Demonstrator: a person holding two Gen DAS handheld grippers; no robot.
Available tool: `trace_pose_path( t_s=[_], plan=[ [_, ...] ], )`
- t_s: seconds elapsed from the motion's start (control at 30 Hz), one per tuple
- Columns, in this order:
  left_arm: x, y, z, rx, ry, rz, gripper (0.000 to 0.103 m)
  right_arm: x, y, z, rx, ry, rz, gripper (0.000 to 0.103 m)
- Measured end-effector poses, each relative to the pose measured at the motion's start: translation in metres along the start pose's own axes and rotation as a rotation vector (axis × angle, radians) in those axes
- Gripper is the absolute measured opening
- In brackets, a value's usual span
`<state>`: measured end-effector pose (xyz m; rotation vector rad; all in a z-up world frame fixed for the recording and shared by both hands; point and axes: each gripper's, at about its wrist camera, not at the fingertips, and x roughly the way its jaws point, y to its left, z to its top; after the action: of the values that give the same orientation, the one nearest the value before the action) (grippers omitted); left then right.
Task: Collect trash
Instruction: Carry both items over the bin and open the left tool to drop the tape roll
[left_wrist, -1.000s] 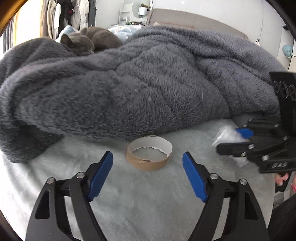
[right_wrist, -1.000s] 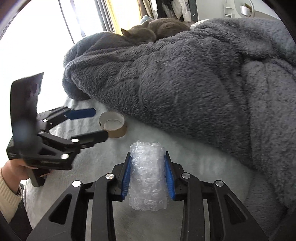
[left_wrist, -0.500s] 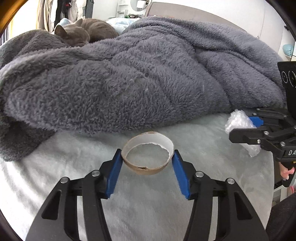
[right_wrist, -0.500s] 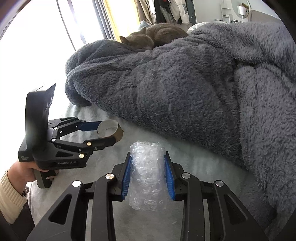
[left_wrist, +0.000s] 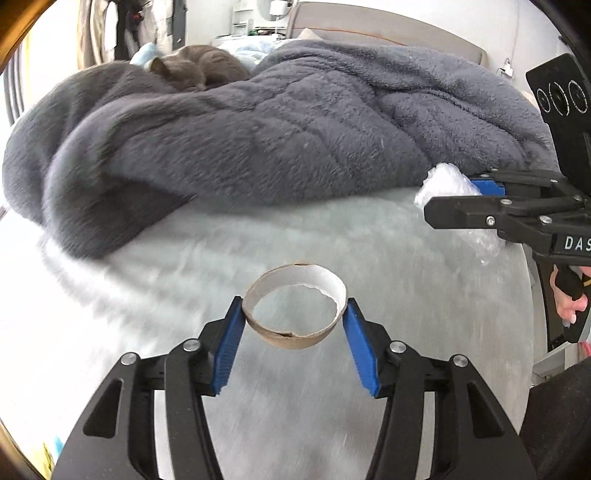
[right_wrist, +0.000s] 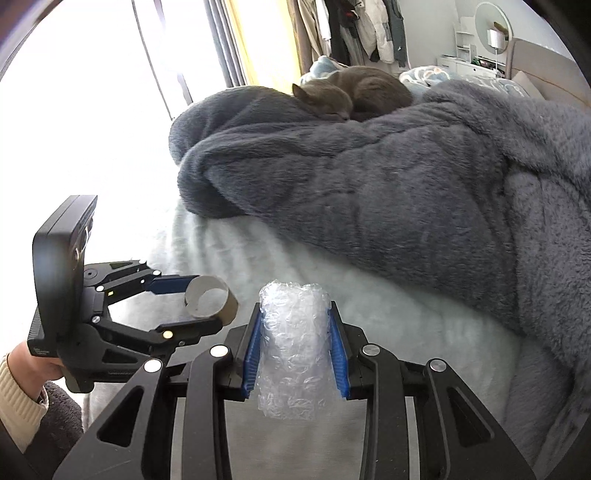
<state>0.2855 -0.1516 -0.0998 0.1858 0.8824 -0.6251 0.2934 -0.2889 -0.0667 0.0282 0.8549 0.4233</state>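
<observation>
Above the pale bed sheet (left_wrist: 369, 240), near the grey blanket (left_wrist: 295, 140), the left gripper (left_wrist: 293, 328) pinches a torn cardboard ring (left_wrist: 295, 334) while the right gripper (right_wrist: 294, 341) clamps crumpled bubble wrap (right_wrist: 293, 347).

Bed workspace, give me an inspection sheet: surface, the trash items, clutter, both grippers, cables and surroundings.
Surface: pale fuzzy bed cover, bare in front.
Job's things: cardboard tape ring and bubble wrap wad, both lifted off the cover, each in a gripper.
Clutter: rumpled dark grey blanket over the back of the bed; grey cat curled asleep on it.
Grippers: left gripper shut on the ring's sides; right gripper shut on the wad.
Cables: nothing seen.
Surroundings: bright window on the left of the right wrist view, hanging clothes, round mirror, headboard.
</observation>
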Motion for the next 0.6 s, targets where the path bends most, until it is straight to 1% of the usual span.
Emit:
trace_pose_path(
  t_s=[0.13,0.27,0.4,0.6],
  plan=[
    [-0.015,0.010,-0.014,-0.038,0.012,0.017,0.057,0.003,0.025,-0.001,-0.009,-0.004,0.007,0.033],
    [-0.035,0.016,-0.036,-0.065,0.021,0.047,0.057,0.007,0.050,-0.005,-0.021,-0.006,0.021,0.033],
    [-0.054,0.023,-0.053,-0.093,0.018,0.074,0.057,0.009,0.072,-0.009,-0.029,-0.006,0.037,0.033],
    [-0.088,0.037,-0.080,-0.164,-0.007,0.121,0.057,0.015,0.104,-0.013,-0.032,-0.011,0.068,0.033]
  ],
)
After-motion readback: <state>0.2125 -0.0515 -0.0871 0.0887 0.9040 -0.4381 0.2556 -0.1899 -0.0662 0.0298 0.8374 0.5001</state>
